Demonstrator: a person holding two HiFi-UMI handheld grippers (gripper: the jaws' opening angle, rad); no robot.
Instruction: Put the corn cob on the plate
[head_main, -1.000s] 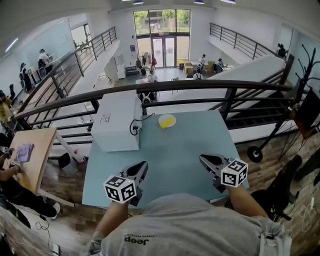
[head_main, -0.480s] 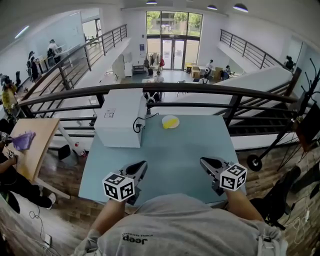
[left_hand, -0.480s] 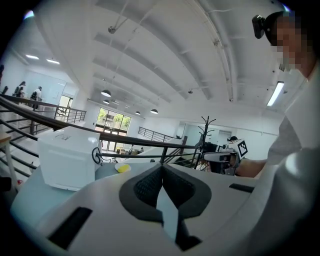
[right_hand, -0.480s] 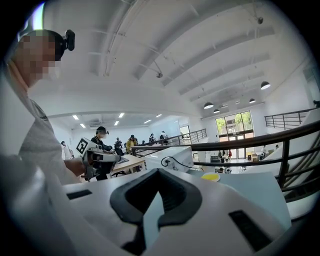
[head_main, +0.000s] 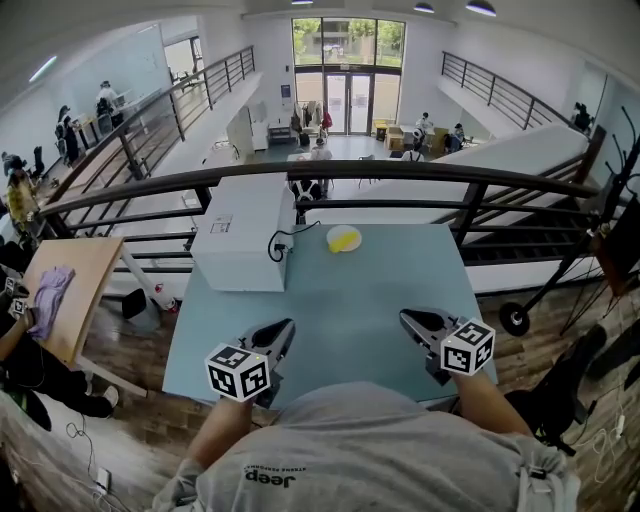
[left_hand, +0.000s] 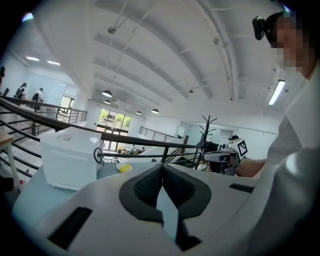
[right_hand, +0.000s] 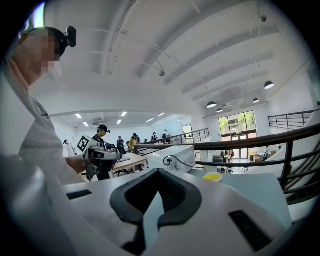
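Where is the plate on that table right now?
In the head view the plate sits near the far edge of the table, about midway across, just right of the white box.

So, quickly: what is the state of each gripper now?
Left gripper: closed, holding nothing.
Right gripper: closed, holding nothing.
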